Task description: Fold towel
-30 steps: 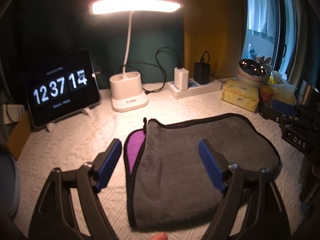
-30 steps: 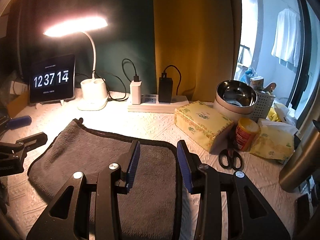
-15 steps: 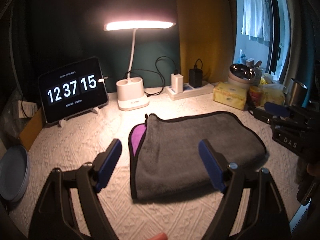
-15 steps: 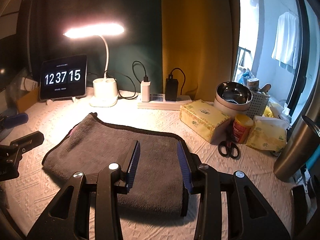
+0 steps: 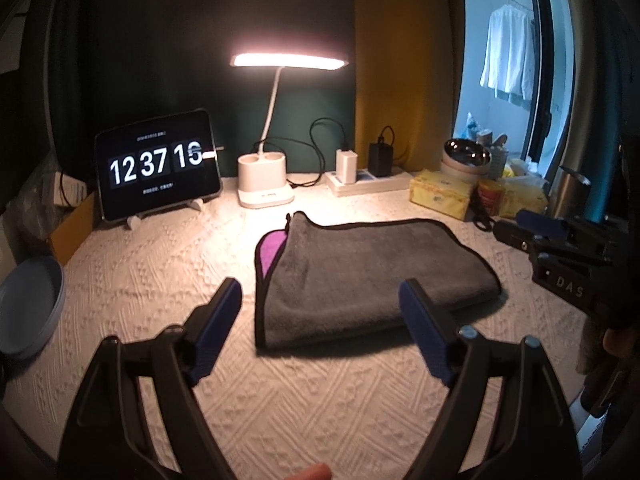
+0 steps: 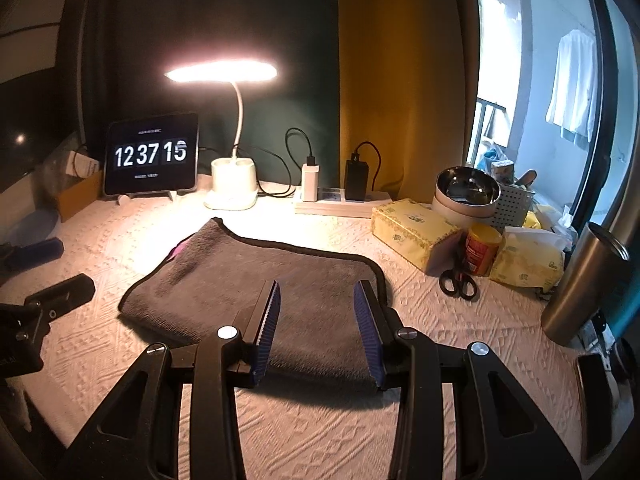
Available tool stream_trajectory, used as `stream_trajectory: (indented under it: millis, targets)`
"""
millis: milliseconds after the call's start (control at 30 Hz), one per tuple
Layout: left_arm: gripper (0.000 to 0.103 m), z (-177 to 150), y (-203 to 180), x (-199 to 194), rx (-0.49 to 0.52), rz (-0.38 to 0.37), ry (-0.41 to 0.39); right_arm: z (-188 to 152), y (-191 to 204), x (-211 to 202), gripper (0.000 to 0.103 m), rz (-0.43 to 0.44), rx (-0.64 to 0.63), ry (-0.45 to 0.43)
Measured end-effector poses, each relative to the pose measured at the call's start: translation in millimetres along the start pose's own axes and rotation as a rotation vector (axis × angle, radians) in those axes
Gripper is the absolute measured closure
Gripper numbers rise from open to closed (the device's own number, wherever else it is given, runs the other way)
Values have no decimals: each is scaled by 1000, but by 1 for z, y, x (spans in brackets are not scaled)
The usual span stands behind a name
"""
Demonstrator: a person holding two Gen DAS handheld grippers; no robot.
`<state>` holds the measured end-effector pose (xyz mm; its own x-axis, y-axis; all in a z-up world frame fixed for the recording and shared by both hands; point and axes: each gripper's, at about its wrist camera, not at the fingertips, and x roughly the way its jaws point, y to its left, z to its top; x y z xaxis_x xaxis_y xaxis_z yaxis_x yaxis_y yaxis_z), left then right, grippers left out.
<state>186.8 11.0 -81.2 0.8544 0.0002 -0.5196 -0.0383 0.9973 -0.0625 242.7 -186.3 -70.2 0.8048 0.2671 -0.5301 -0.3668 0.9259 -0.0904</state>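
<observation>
A grey towel point(image 5: 372, 272) with black trim lies folded flat on the white textured table cover; a purple inner face point(image 5: 269, 252) shows at its left edge. It also shows in the right wrist view point(image 6: 260, 280). My left gripper point(image 5: 322, 322) is open and empty, above and in front of the towel's near left part. My right gripper point(image 6: 316, 312) is open and empty, held over the towel's near right edge without touching it. The right gripper's body shows at the right of the left wrist view point(image 5: 560, 248).
At the back stand a tablet clock point(image 5: 158, 168), a lit desk lamp point(image 5: 266, 194) and a power strip point(image 5: 370, 182). Tissue packs point(image 6: 412, 232), a red can point(image 6: 482, 248), scissors point(image 6: 458, 282), bowls point(image 6: 466, 196) and a steel tumbler point(image 6: 580, 284) crowd the right. A grey plate point(image 5: 28, 304) sits left.
Both grippers have pulled back and risen away from the towel, which lies still and now looks smaller and farther. Both stay open.
</observation>
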Motion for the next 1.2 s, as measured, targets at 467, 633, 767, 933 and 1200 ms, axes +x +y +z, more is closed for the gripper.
stream_trajectory:
  millis: [467, 633, 767, 933, 1200]
  targets:
    - [17, -13, 1, -65, -73, -8, -125, -12, 15, -59, 62, 37, -24, -60]
    - [14, -16, -3, -81, -49, -6, -154, -16, 17, -80, 62, 36, -28, -79]
    - [14, -17, -1, -94, -46, 13, -186, -19, 19, -96, 62, 33, -30, -97]
    - [14, -16, 4, -113, -50, 60, -229, -20, 19, -121, 60, 27, -27, -138]
    - [10, -18, 4, -157, -39, 99, -366, -18, 22, -162, 46, 15, -26, -219]
